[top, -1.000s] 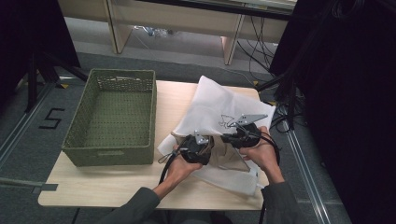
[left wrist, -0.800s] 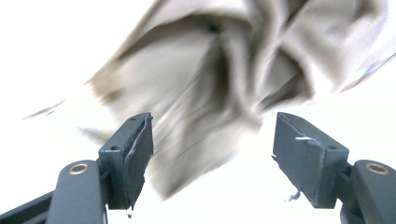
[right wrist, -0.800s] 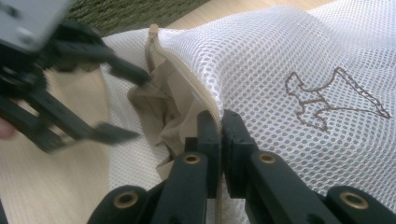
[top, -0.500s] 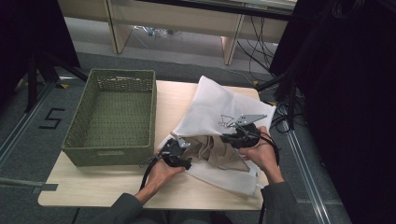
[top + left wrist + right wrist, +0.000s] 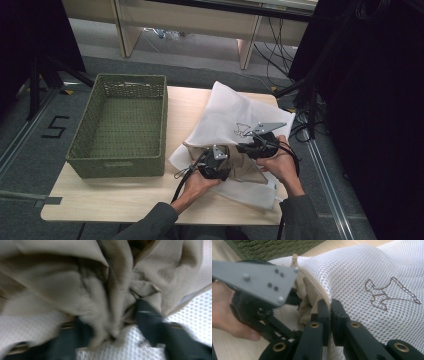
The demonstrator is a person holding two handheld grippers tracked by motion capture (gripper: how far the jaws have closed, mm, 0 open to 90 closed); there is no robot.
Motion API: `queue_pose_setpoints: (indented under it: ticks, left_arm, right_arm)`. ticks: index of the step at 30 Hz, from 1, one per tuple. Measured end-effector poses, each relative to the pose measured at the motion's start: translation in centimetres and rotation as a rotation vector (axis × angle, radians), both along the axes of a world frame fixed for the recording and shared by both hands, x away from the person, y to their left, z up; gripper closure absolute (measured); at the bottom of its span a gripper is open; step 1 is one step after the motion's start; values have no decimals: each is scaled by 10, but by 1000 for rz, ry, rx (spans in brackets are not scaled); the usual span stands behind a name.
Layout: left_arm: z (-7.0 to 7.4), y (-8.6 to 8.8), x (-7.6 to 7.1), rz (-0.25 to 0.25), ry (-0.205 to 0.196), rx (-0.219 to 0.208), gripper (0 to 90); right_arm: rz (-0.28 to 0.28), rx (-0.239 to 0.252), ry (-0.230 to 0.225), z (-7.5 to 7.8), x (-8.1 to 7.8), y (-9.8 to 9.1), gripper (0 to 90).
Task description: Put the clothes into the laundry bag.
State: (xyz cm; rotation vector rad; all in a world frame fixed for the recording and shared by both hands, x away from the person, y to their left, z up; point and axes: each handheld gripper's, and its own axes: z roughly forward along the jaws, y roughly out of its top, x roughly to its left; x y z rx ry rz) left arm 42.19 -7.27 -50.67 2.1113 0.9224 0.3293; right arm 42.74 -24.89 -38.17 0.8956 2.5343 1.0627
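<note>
2 grippers meet at the lower middle of the high view, both at the mouth of a white mesh bag point(image 5: 227, 117) that lies on the right half of the wooden table point(image 5: 125, 200).

nearest the bottom edge of that view, the left gripper point(image 5: 216, 161) sits in a hand that comes up from the lower middle, its nose pushed into the bag's opening. in the left gripper view its jaws stand on either side of a bunch of beige cloth point(image 5: 100, 285), one at lower left and one at lower right of the frame. they have just been closing with the cloth between them; the blur hides whether the pads are already pressing on it. white mesh shows under and beside the cloth.

just right of it in the high view, the right gripper point(image 5: 252, 145) has its jaws pinched together on the bag's rim. the right gripper view shows this plainly: the 2 black jaws stand side by side at the lower middle of the frame with the beige-edged rim of the mesh clamped between them point(image 5: 329, 312), holding the mouth open. the left gripper's grey plate fills the upper left of that frame, and an embroidered outline sits on the mesh at the right.

farther up and to the left in the high view, a green woven basket point(image 5: 120, 165) stands on the table, well apart from the bag.
</note>
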Motion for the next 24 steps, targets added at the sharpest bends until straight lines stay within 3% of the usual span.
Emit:
queue_pose_setpoints:
  ticks: [2,4,7,10,12,17,24]
  left_arm:
    - [1,-4,3,32,-16,6,734]
    - [2,-9,10,64,-69,29,797]
    - [6,-9,26,141,-84,-12,816]
    - [5,-9,33,165,-81,-21,810]
    - [4,-9,30,140,-68,-2,778]
    - [3,2,18,85,-27,-6,654]
    - [10,27,-9,43,17,-3,378]
  right_arm:
    - [3,0,1,0,0,0,880]
    - [1,-2,3,0,-1,0,881]
    - [-6,3,-4,3,-1,-1,881]
    - [-11,5,-4,3,-1,-3,881]
    - [-15,-3,7,1,0,-4,881]
    - [-7,-19,13,-4,0,-2,881]
    - [-5,-26,17,-5,0,0,881]
